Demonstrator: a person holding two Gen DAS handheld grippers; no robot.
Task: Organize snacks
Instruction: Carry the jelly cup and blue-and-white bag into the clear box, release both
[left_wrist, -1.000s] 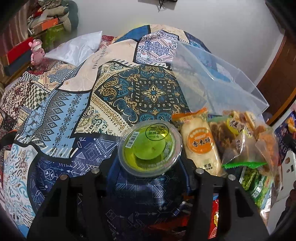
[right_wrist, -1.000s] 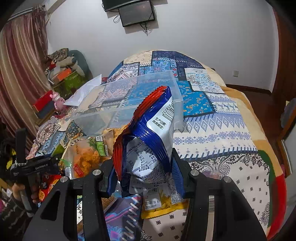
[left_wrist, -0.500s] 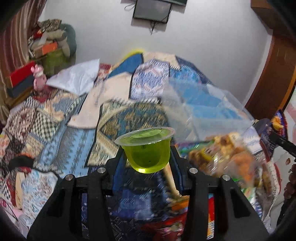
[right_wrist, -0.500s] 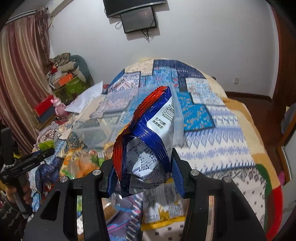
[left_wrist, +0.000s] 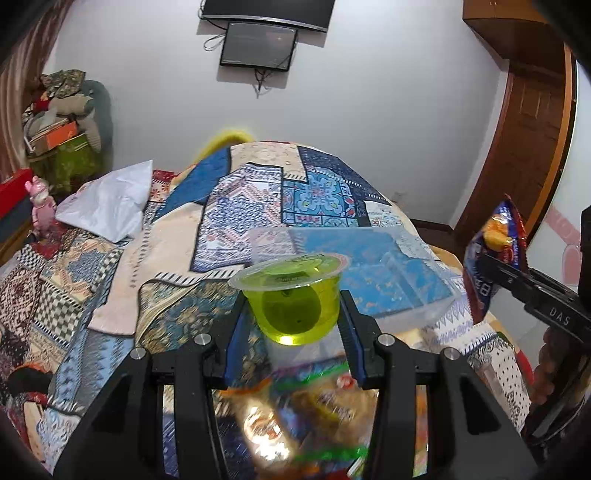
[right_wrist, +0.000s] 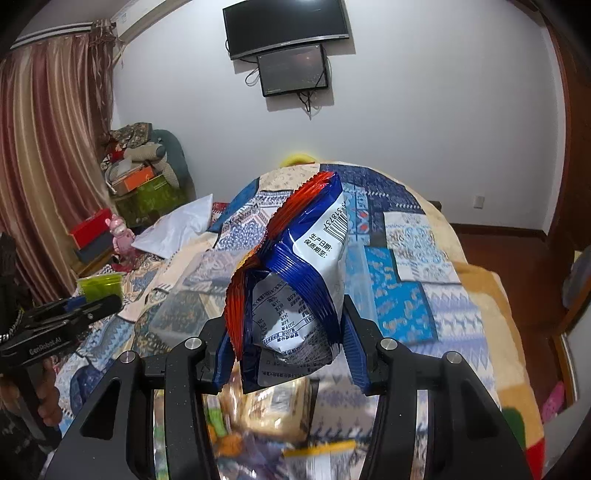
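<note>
Between the blue pads of our left gripper (left_wrist: 293, 314) sits a green jelly cup (left_wrist: 291, 295), upright, with its sealed lid on top; the pads press on its two sides, so the jaws are narrow and hold it above the bed. Our right gripper (right_wrist: 284, 332) has its pads pressed on a blue, red and white snack bag (right_wrist: 295, 280), which stands up between them and is creased where they pinch it; the printed back with a barcode faces the camera.

Just beyond both held things lies a clear plastic box (left_wrist: 369, 266), open on top, resting on the patchwork bedspread (left_wrist: 110, 266). Under our grippers, near the lower edge, there is a pile of other snack packets (left_wrist: 295, 406), too blurred to tell apart. In the left wrist view the right gripper with its bag appears at the right edge. Farther away a white pillow (left_wrist: 110, 199) lies on the bed, and two dark screens (right_wrist: 288, 37) hang on the white wall.
</note>
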